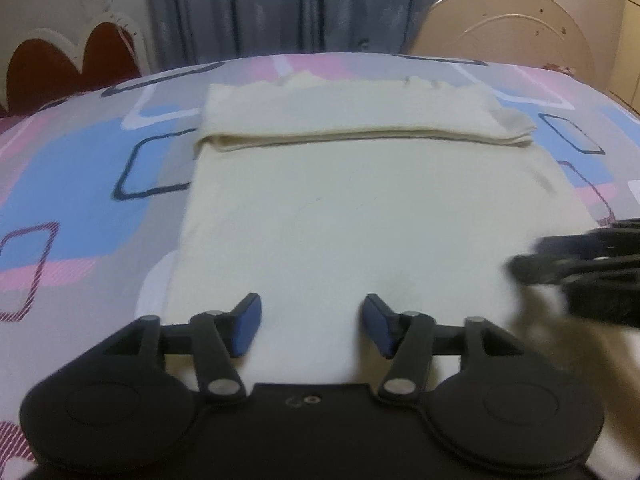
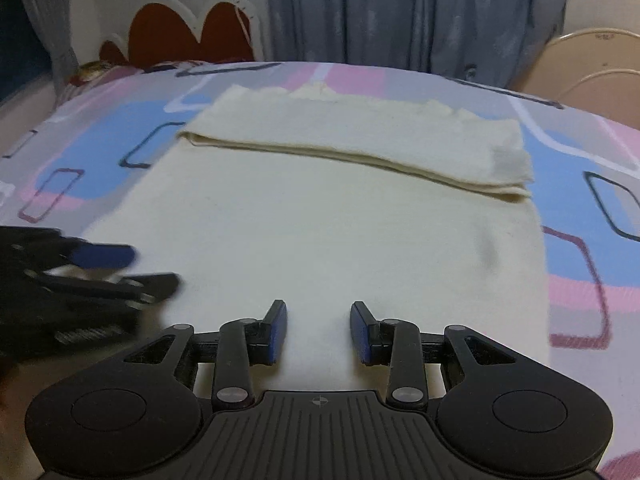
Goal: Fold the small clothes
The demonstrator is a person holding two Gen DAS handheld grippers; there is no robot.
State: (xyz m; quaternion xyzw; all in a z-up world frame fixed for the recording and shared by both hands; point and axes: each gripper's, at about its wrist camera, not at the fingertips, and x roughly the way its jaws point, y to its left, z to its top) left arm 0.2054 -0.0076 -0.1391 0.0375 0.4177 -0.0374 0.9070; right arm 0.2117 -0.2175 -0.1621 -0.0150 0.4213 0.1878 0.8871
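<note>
A cream cloth lies flat on the patterned bedsheet, its far part folded toward me into a thick band. My left gripper is open and empty above the cloth's near edge. The right gripper's blurred fingers show at the right of that view. In the right wrist view the same cloth and its folded band lie ahead. My right gripper is open and empty over the near edge. The left gripper shows blurred at the left.
A red and white scalloped headboard stands at the far left. Blue-grey curtains hang behind the bed. A beige round-backed piece of furniture stands at the far right. The sheet extends on both sides of the cloth.
</note>
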